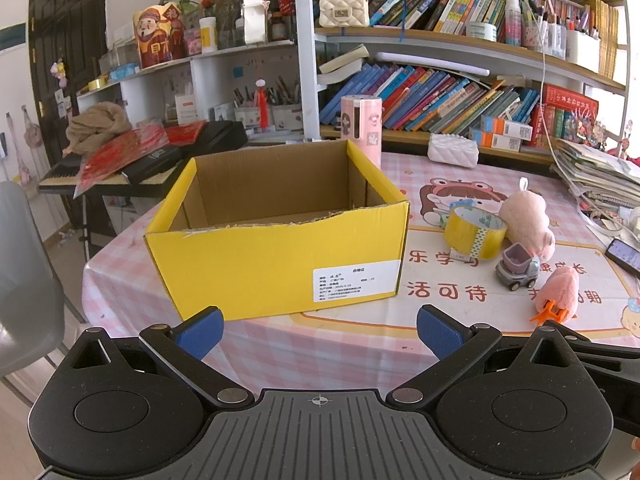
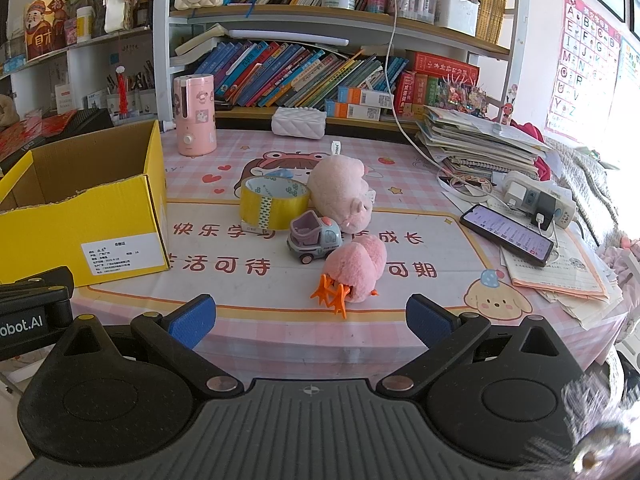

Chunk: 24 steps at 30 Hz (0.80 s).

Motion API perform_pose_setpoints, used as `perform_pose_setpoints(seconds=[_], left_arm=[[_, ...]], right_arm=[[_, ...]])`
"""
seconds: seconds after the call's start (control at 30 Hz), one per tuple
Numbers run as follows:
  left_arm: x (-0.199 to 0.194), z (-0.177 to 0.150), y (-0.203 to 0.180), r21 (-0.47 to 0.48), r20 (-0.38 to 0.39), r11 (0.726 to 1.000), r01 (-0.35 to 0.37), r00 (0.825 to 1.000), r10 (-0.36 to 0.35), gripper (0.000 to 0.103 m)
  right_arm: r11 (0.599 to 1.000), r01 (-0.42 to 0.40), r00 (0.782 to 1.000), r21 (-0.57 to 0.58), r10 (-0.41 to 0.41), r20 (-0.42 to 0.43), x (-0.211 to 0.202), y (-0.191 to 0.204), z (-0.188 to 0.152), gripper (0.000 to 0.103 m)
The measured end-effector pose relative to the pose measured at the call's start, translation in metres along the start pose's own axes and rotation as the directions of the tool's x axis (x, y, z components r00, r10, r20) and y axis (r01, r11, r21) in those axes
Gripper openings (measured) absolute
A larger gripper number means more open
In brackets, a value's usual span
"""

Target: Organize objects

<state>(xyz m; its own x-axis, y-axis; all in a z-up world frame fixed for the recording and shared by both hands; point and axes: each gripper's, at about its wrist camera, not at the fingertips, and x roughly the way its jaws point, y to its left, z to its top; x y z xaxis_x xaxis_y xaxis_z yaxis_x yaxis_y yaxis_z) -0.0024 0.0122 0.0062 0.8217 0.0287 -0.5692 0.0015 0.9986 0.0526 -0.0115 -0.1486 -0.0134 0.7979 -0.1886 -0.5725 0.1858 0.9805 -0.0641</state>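
An open yellow cardboard box [image 1: 276,264] [image 2: 80,216] stands on the pink checked table, and what I see of its inside is bare. To its right lie a yellow tape roll [image 1: 474,232] [image 2: 274,200], a pink pig plush [image 1: 526,218] [image 2: 340,192], a small grey-purple toy truck [image 1: 517,266] [image 2: 314,242] and a pink plush with orange feet [image 1: 558,294] [image 2: 354,274]. My left gripper [image 1: 320,332] is open just in front of the box. My right gripper [image 2: 310,322] is open just short of the orange-footed plush. Neither holds anything.
A pink cylindrical appliance [image 2: 194,114] and a white quilted pouch [image 2: 298,122] stand at the back of the table. A phone [image 2: 506,234], papers, a power strip [image 2: 536,202] and a stack of books fill the right side. Bookshelves rise behind. A grey chair [image 1: 24,280] is at left.
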Motion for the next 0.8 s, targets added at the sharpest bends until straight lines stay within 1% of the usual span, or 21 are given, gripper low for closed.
perform_pose_setpoints(seconds=[0.8], left_arm=[[0.0028, -0.0003, -0.0018, -0.006, -0.013, 1.0, 0.006, 1.0, -0.006, 0.103]], right_arm=[[1.0, -0.004, 1.0, 0.003, 0.004, -0.008, -0.0001, 0.0031, -0.0022, 0.102]])
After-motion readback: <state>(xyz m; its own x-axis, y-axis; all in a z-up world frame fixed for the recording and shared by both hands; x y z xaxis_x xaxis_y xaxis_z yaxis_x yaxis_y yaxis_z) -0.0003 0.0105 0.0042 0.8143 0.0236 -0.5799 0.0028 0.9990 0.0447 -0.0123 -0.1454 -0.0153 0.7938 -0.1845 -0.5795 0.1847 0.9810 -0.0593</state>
